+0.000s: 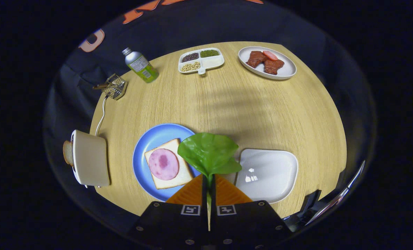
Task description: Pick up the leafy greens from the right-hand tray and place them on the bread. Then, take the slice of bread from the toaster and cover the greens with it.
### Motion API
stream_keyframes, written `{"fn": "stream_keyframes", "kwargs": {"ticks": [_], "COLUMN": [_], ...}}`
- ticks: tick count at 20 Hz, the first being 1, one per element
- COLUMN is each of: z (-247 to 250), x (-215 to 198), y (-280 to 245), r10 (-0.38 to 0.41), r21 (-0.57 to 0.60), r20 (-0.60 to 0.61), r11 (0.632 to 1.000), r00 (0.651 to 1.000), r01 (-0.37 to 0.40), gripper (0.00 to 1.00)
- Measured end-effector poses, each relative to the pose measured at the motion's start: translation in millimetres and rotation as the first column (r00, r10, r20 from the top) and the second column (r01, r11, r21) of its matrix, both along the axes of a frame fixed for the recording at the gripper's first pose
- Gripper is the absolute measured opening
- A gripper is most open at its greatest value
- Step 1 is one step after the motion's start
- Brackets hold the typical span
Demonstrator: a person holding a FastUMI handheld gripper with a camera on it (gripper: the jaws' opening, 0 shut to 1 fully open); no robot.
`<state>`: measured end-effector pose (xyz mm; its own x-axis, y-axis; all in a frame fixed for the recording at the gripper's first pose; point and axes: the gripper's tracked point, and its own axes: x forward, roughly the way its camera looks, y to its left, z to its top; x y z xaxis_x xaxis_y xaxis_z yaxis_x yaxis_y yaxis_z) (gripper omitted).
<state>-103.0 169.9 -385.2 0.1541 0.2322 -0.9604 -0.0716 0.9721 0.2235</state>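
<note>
My gripper (209, 180) is shut on the stem of a green leaf (208, 152), which hangs above the table between the blue plate (151, 139) and the white tray (267, 173). On the blue plate lies a slice of bread (182, 177) with a round of ham (163, 164) on top. The white tray to the right of the leaf holds nothing. A cream toaster (89, 158) stands left of the plate, with a slice of bread (67, 152) sticking out of its far side.
At the back of the round wooden table (227, 104) stand a green bottle (141, 65), a divided dish of beans (201, 60) and a white plate with meat slices (267, 61). A small wire basket (114, 86) sits near the left edge, by the toaster's cord.
</note>
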Motion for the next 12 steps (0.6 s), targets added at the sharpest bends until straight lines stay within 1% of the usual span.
{"fn": "stream_keyframes", "kwargs": {"ticks": [8,10,12], "z": [-1.8,-0.8,-3.5], "x": [8.0,7.6,6.8], "y": [62.2,77.7,85.3], "r10": [0.076,0.108,0.13], "r21": [0.042,0.053,0.032], "r20": [0.006,0.007,0.014], "r11": [0.996,0.993,0.991], "r00": [0.997,0.994,0.991], "r01": [-0.076,-0.108,-0.131], "gripper": [0.03,0.04,0.07]}}
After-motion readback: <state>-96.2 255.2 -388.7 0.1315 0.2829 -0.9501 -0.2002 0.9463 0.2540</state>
